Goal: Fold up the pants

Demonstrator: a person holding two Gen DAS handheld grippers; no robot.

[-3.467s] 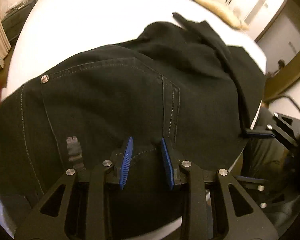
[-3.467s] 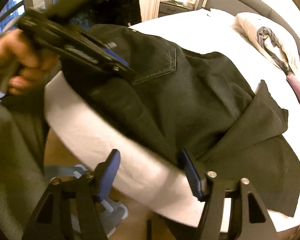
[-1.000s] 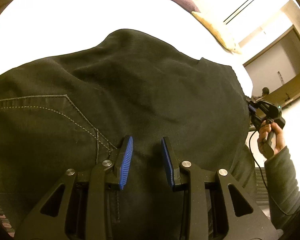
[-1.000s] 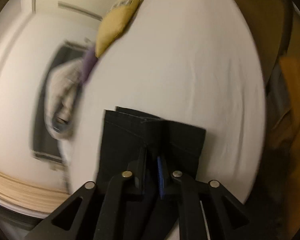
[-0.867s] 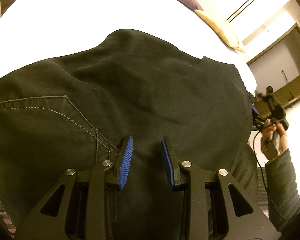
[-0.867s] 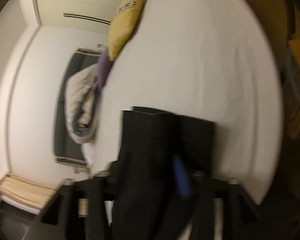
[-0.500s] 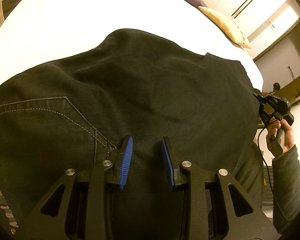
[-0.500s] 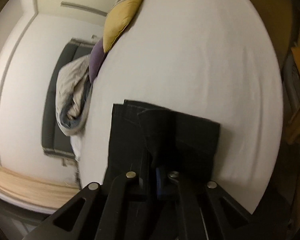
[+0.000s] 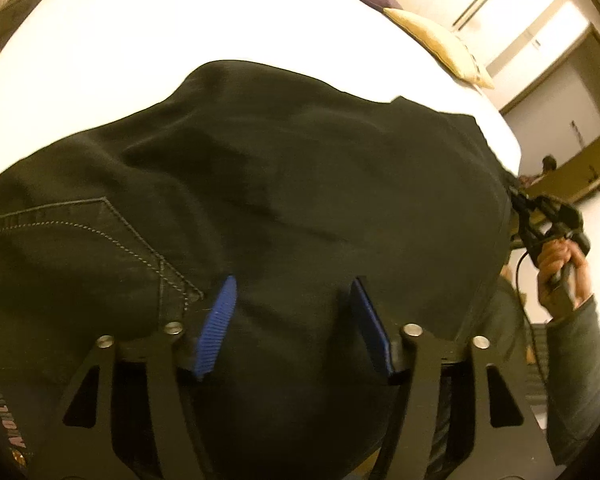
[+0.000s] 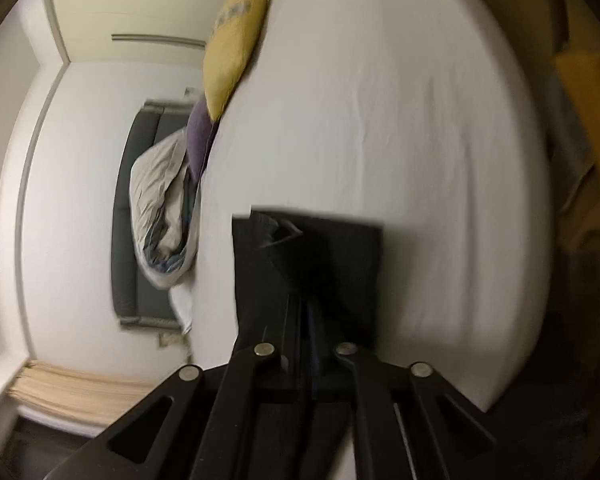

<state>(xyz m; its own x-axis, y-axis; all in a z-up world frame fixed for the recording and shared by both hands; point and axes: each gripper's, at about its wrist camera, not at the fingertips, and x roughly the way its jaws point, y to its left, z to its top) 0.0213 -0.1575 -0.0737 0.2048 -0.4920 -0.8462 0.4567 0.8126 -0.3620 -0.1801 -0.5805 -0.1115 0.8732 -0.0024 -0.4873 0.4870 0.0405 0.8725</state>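
Note:
Black pants (image 9: 280, 184) lie spread on the white bed (image 9: 140, 28), seat and back pocket at the left. My left gripper (image 9: 294, 312) is open just above the fabric near the pocket corner, holding nothing. My right gripper (image 10: 306, 320) is shut on the hem end of the pants legs (image 10: 308, 256), which lie on the white sheet (image 10: 400, 120). In the left wrist view the right gripper (image 9: 520, 204) and the hand holding it show at the pants' far right edge.
A yellow pillow (image 10: 232, 52), a purple pillow (image 10: 198, 140) and a bundled duvet (image 10: 160, 216) lie at the head of the bed. The yellow pillow also shows in the left wrist view (image 9: 440, 48). The bed edge drops off at the right (image 10: 540, 240).
My left gripper has opened its fingers wide and let go of the pants. My right gripper stays shut on the leg hems and has shifted slightly.

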